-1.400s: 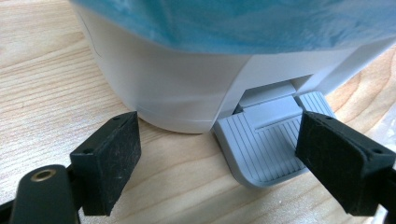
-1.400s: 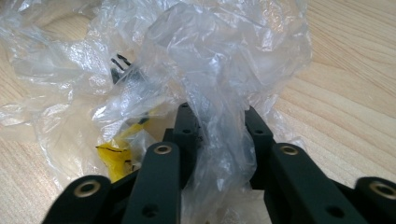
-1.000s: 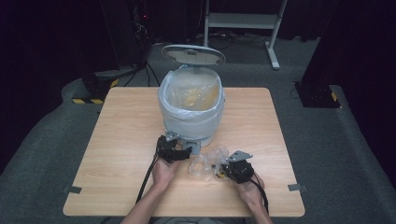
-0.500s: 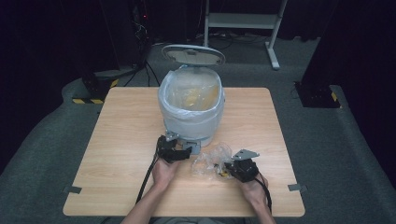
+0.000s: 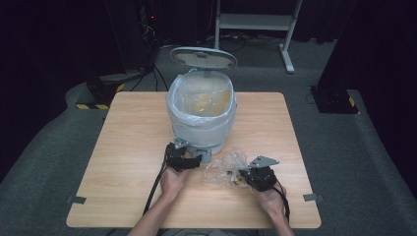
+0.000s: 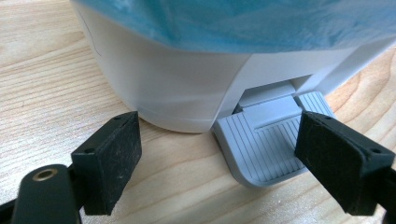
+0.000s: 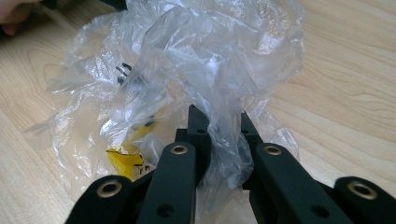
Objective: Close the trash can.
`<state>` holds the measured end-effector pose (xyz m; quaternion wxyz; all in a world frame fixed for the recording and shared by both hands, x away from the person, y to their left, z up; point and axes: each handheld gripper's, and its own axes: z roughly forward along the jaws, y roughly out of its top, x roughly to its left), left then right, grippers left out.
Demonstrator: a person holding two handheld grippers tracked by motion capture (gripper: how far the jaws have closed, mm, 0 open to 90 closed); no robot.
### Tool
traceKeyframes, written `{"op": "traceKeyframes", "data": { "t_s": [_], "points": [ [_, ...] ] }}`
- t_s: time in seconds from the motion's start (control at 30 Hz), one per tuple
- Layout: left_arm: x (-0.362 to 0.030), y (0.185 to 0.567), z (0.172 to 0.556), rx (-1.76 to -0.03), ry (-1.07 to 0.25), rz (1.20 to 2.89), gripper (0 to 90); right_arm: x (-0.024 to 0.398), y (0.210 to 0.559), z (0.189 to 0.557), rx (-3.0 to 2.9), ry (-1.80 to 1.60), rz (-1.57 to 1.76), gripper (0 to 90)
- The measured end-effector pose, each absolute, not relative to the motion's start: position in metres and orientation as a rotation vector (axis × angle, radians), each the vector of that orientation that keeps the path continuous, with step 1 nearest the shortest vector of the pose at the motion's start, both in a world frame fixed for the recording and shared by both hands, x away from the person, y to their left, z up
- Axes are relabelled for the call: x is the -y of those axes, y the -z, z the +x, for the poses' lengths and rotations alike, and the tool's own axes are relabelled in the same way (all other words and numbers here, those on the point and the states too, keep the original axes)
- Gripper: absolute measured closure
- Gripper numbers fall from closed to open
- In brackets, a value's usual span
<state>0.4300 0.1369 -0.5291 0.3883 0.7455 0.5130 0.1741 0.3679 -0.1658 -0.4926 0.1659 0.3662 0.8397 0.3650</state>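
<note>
Nearest the person, the right tongs (image 7: pixel 218 140) have just been closing and now pinch a fold of the crumpled clear plastic wrapper (image 7: pixel 187 70), which lies on the pale wooden counter (image 5: pixel 128 132), not yet binned. Just beyond, the left tongs (image 6: pixel 229 154) stand apart over the ribbed grey foot pedal (image 6: pixel 266 140). Farther off, the white lined pedal bin (image 5: pixel 201 113) has its lid up, yellowish rubbish inside; the drop remains, I judge.
</note>
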Motion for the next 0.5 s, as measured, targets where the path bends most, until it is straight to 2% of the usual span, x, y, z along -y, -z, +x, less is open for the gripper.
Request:
{"op": "traceKeyframes", "data": {
  "t_s": [0.5],
  "points": [
    [-0.137,0.529,0.430,-1.307,-0.440,1.893,14.8,0.175,0.471,0.361,-2.355,-1.115,1.019,83.1]
  ]
}}
